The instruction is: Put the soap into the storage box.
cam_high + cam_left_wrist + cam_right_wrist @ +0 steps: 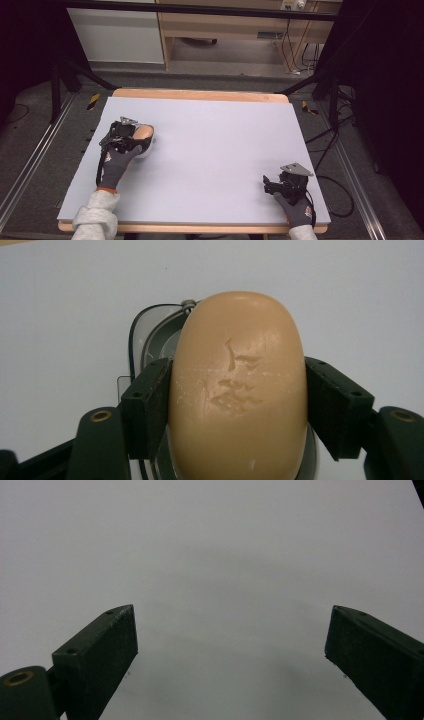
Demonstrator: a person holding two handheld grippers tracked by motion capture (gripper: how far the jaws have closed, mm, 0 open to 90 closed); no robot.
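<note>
High view: pale grey table point(210, 150) with a wooden rim, filling the middle of the frame. At left of centre, left gripper point(131, 134) in a gloved left hand point(116, 162), forearm in a light sleeve coming up from the lower left corner. Tan bar of soap point(143, 132) between the jaws, just right of the gripper's body, over a pale soap dish point(146, 150) whose edge peeps out beneath; touching or just above, cannot tell. At lower right, right gripper point(270, 183) in a gloved right hand point(296, 207), close to the near edge of the table, well apart from the soap, grey three-cornered plate on top.

Left gripper view: bar of soap point(239, 390) in the centre of the frame, rounded end toward the top, scratches and dents on its upper face. Clenched on both long sides by the black pads point(152, 405) at mid left and mid right; left gripper point(239, 412) grasping the soap firmly. Behind and below the bar, soap dish point(150, 335) with a clear rim and grey inner tray, showing at upper left of the soap and again at the bottom edge. Plain table surface point(60, 315) all around.

Right gripper view: right gripper point(230, 640) released, jaws standing wide apart at lower left and lower right, nothing between them. Bare grey table point(215, 545) beyond, with a soft shadow across the middle.
</note>
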